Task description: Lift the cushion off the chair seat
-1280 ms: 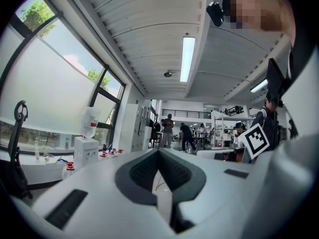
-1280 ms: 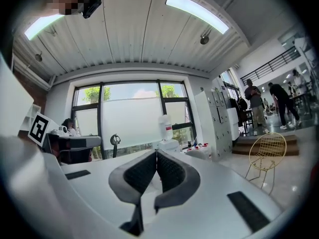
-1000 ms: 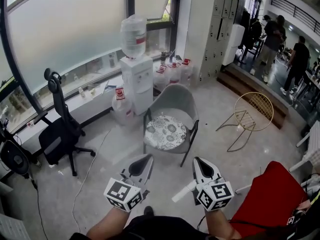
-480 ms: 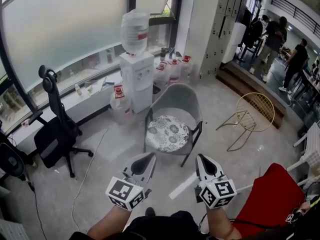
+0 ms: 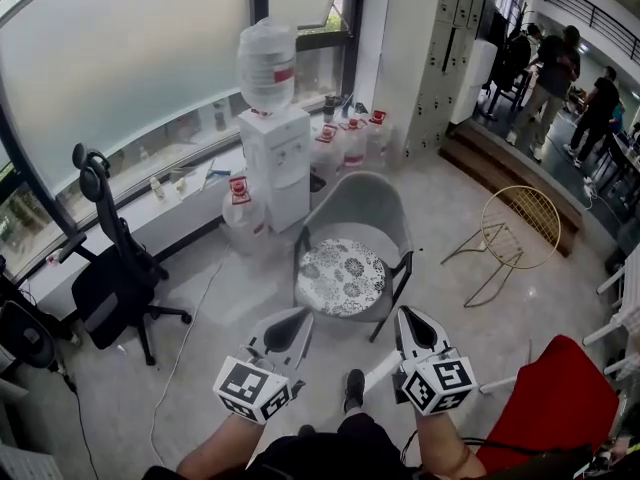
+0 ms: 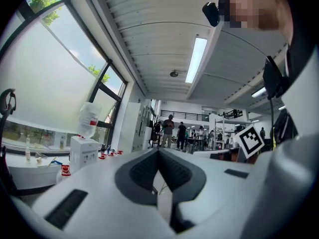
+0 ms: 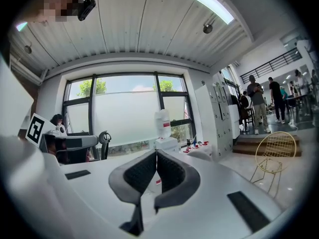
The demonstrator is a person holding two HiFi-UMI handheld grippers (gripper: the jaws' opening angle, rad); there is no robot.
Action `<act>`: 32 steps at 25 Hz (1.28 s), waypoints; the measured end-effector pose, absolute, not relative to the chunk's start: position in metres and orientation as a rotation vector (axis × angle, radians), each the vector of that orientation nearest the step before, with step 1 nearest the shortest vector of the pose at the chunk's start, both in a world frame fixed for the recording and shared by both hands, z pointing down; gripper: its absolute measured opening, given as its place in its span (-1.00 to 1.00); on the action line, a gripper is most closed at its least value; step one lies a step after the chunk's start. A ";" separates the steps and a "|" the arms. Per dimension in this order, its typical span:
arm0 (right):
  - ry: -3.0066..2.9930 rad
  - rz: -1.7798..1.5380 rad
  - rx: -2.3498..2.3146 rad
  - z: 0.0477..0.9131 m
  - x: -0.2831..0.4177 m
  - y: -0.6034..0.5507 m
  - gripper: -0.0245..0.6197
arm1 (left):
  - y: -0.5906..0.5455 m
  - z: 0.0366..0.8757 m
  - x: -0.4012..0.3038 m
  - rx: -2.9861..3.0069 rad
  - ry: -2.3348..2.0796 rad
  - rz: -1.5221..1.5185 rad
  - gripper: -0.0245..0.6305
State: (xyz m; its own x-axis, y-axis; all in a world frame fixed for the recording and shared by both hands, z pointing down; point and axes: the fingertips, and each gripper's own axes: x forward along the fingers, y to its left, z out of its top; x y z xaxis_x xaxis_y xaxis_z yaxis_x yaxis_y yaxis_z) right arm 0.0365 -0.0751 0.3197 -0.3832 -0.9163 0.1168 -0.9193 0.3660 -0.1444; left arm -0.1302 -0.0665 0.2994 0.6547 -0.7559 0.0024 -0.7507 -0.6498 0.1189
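Cushion [image 5: 342, 277] lies on grey chair [image 5: 372, 206] at frame centre. Left gripper [image 5: 297, 321] and right gripper [image 5: 407, 320], below it, both closed, empty.

One cushion [image 5: 341, 276], one grey chair [image 5: 368, 200], one dispenser [image 5: 274, 158] (white).

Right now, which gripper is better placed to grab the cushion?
Left, narrowly. Both are shut and short of the chair. The left gripper looks closer to the cushion, while the right gripper lines up with the chair's side frame.
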 end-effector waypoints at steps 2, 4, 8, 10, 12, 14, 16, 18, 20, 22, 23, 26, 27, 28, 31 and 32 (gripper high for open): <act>-2.604 0.290 1.720 0.319 0.039 -0.094 -0.90 | -0.084 0.299 -0.127 2.750 -1.284 -0.067 -0.90; -2.616 0.287 1.703 0.318 0.044 -0.113 -0.90 | -0.102 0.297 -0.121 2.738 -1.304 -0.062 -0.90; -2.633 0.278 1.694 0.312 0.057 -0.152 -0.90 | -0.138 0.293 -0.107 2.737 -1.326 -0.055 -0.90; -2.643 0.271 1.684 0.311 0.063 -0.168 -0.89 | -0.156 0.293 -0.099 2.735 -1.333 -0.052 -0.90; -2.646 0.275 1.678 0.313 0.073 -0.183 -0.89 | -0.173 0.295 -0.087 2.732 -1.336 -0.047 -0.90; -2.647 0.292 1.676 0.317 0.084 -0.197 -0.89 | -0.188 0.297 -0.074 2.733 -1.337 -0.037 -0.90; -2.650 0.307 1.671 0.320 0.095 -0.212 -0.89 | -0.203 0.298 -0.064 2.723 -1.344 -0.030 -0.90; -2.648 0.318 1.668 0.322 0.104 -0.227 -0.89 | -0.217 0.300 -0.055 2.715 -1.340 -0.022 -0.90; -2.650 0.328 1.672 0.324 0.114 -0.241 -0.89 | -0.229 0.301 -0.045 2.722 -1.336 -0.003 -0.90; -2.659 0.334 1.668 0.325 0.123 -0.254 -0.89 | -0.242 0.304 -0.038 2.721 -1.349 0.019 -0.90; -2.664 0.338 1.662 0.326 0.128 -0.260 -0.89 | -0.249 0.305 -0.034 2.713 -1.358 0.028 -0.90; -2.675 0.350 1.653 0.330 0.146 -0.276 -0.89 | -0.267 0.309 -0.018 2.697 -1.372 0.055 -0.90; -2.676 0.355 1.652 0.331 0.153 -0.280 -0.89 | -0.271 0.310 -0.012 2.699 -1.373 0.063 -0.90; -2.676 0.360 1.651 0.333 0.160 -0.284 -0.89 | -0.275 0.310 -0.007 2.701 -1.376 0.069 -0.90; -2.679 0.384 1.629 0.342 0.172 -0.296 -0.83 | -0.286 0.315 0.004 2.689 -1.390 0.079 -0.90; -2.678 0.395 1.617 0.345 0.174 -0.300 -0.67 | -0.289 0.317 0.006 2.681 -1.394 0.083 -0.90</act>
